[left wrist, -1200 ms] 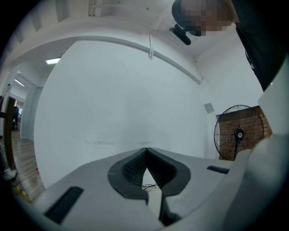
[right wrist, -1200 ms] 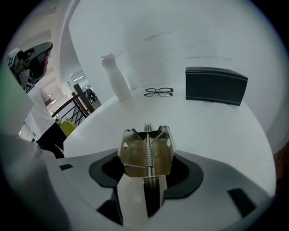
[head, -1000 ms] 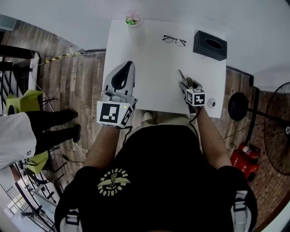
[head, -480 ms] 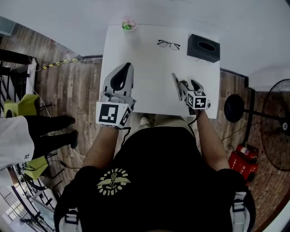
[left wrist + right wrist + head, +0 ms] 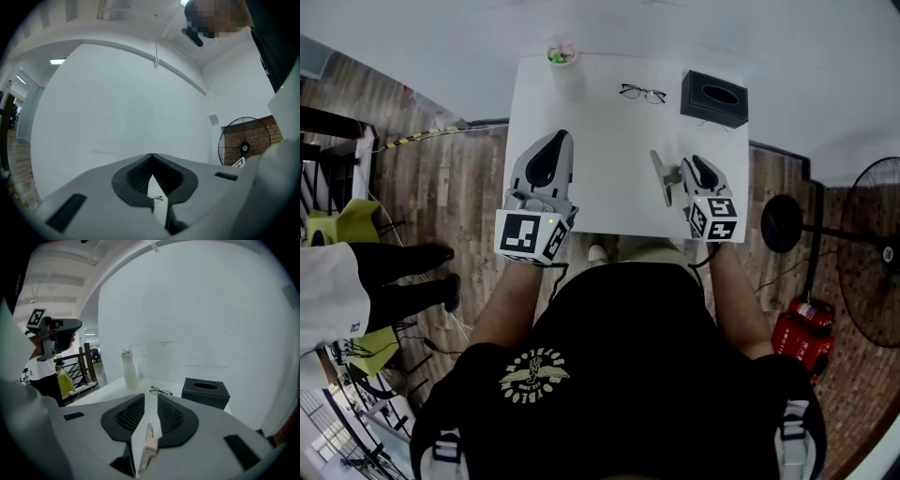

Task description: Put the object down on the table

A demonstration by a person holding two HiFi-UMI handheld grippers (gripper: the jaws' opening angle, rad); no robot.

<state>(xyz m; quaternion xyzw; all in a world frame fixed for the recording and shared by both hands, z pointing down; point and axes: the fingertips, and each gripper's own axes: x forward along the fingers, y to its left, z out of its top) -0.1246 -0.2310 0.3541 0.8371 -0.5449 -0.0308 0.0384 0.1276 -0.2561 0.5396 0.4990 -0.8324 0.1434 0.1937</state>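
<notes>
Over the near right part of the worktop [image 5: 600,141], the right gripper [image 5: 694,171] has just been closing its jaws and pinches a thin flat object [image 5: 661,178] edge-on, apparently clear of the surface. Held by so narrow a strip, it could pivot or slip out and, this close to the near edge, drop to the floor [image 5: 441,169]. The left gripper [image 5: 551,155] is closed on nothing. At the far side, a white vase [image 5: 129,373] holds a small sprig [image 5: 125,351]. The black tissue box [image 5: 205,392] shows only a dark slot.
</notes>
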